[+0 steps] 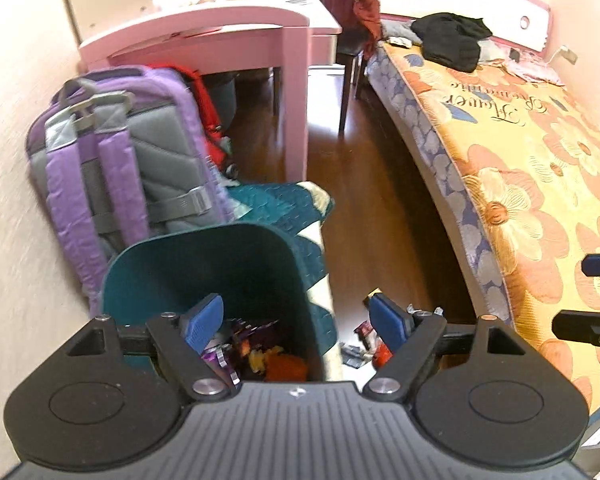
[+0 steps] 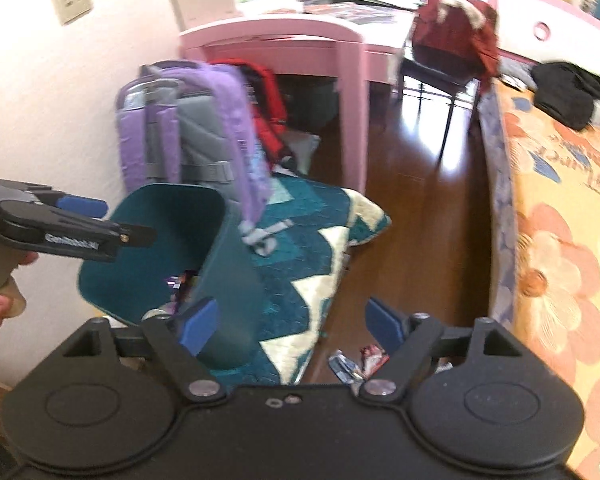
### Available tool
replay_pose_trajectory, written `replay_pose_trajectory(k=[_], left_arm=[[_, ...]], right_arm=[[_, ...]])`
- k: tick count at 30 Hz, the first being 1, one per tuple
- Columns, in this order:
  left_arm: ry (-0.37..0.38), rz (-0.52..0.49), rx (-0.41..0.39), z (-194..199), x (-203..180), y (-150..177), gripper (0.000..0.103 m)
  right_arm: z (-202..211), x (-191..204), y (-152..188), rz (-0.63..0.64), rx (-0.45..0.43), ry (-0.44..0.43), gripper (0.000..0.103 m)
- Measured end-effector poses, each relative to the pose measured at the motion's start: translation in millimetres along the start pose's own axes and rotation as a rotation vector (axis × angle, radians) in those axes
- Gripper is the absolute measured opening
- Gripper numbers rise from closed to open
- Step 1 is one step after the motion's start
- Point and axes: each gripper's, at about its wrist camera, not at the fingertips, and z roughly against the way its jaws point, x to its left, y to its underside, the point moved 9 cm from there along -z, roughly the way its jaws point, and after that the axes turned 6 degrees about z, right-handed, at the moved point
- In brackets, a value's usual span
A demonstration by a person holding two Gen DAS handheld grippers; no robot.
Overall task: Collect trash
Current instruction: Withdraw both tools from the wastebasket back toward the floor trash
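Observation:
A teal trash bin (image 1: 204,264) stands on a quilt, with colourful wrappers (image 1: 260,352) inside. It also shows in the right wrist view (image 2: 172,240). My left gripper (image 1: 296,320) is open and empty above the bin's right rim. Loose wrappers (image 1: 364,344) lie on the wood floor right of the bin, also in the right wrist view (image 2: 360,362). My right gripper (image 2: 292,324) is open and empty, above the quilt and those wrappers. The left gripper (image 2: 80,220) shows at the left in the right wrist view.
A purple backpack (image 1: 112,160) leans on the wall behind the bin. A teal and white quilt (image 2: 308,248) lies on the floor. A pink desk (image 1: 228,40) and chair (image 1: 352,20) stand beyond. A bed with a floral mattress (image 1: 520,168) runs along the right.

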Motion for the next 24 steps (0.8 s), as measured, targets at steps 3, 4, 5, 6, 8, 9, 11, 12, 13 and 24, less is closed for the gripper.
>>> replay_pose_trajectory(k=[3,4,5,6,8,9,11,12,13,24], left_arm=[[0.007,0.007,0.003,-13.0,-26.9,-0.4,0.080],[0.012,0.018,0.008,-17.3,-34.7,1.0,0.080],[0.015,0.032,0.015,-23.4,-43.3,2.9,0.080],[0.015,0.050,0.029,-31.3,-53.6,6.2,0.081],[0.015,0.070,0.060,-45.8,-70.8,13.0,0.081],[0.013,0.079,0.076,-54.3,-81.1,16.9,0.081],[0.015,0.093,0.097,-70.2,-99.6,23.9,0.081],[0.022,0.101,0.109,-80.1,-110.0,27.9,0.082],[0.026,0.107,0.123,-91.4,-120.2,32.1,0.084],[0.025,0.073,0.237,-245.7,-196.3,92.7,0.089]], right_arm=[[3.2,-33.2,18.6,-0.035,0.001,0.014,0.088],[2.7,-43.4,24.7,-0.039,0.005,0.015,0.090],[1.1,-55.3,32.5,-0.041,0.013,0.017,0.091],[1.4,-63.8,40.2,-0.040,0.021,0.017,0.093],[-3.7,-80.1,54.8,-0.038,0.047,0.008,0.097],[-7.0,-87.7,63.1,-0.037,0.061,0.002,0.099],[-16.1,-103.8,79.4,-0.019,0.090,-0.009,0.100],[-19.9,-108.8,86.4,-0.006,0.102,-0.011,0.101],[-25.7,-115.3,93.2,0.005,0.116,-0.015,0.101],[-151.1,-193.5,179.3,0.041,0.226,0.006,0.101]])
